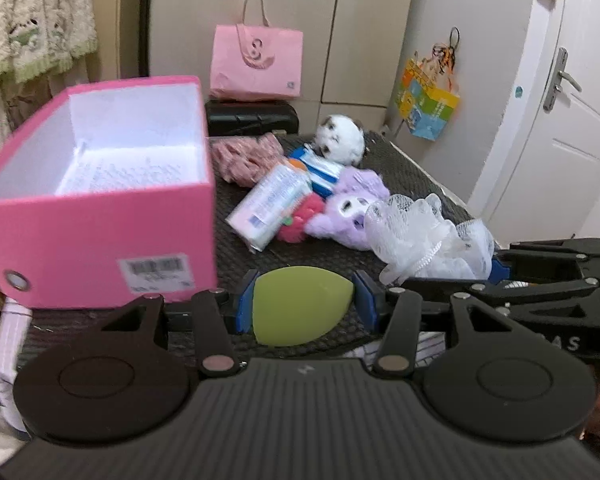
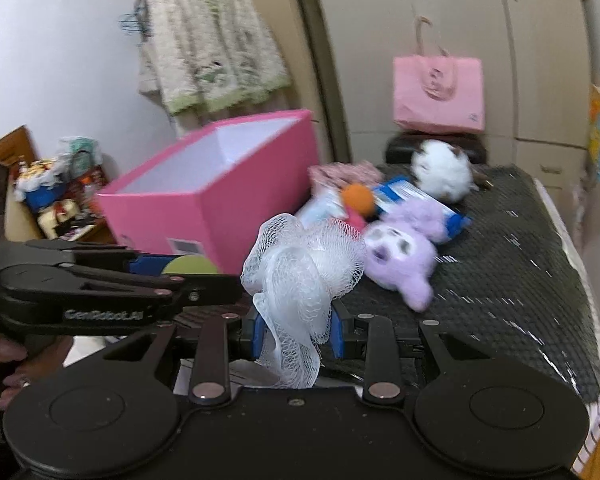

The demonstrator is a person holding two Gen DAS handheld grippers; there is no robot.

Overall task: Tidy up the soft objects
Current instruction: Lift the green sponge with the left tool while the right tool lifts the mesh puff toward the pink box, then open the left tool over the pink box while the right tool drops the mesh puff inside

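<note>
Left tool [image 1: 302, 304]: clamped on a green makeup sponge [image 1: 300, 304] — the blue pads press it from both sides, nearest the left wrist camera.
Right tool [image 2: 297, 330]: gripping a white mesh bath pouf [image 2: 296, 280], whose netting spills up and forward past the fingertips and hangs down between them.
Pink box [image 1: 100, 200]: open-topped, white inside, ahead and to the left of the left tool; a barcode label sits on its near face.
Bench [image 1: 404, 168]: covered in dark textured matting, stretching ahead of both tools.
Purple plush [image 2: 404, 256]: just beyond the pouf, ahead and right of the right tool.
Tissue pack [image 1: 272, 204]: ahead of the left tool, beside a red plush [image 1: 300, 220].
White plush [image 1: 340, 140]: farther back, past a blue-and-white pack [image 1: 320, 170].
Pink knit item [image 1: 244, 156]: right of the box, far ahead.
Pink paper bag [image 1: 256, 62]: at the back, well beyond the pile — standing on a black case [image 1: 252, 118].
</note>
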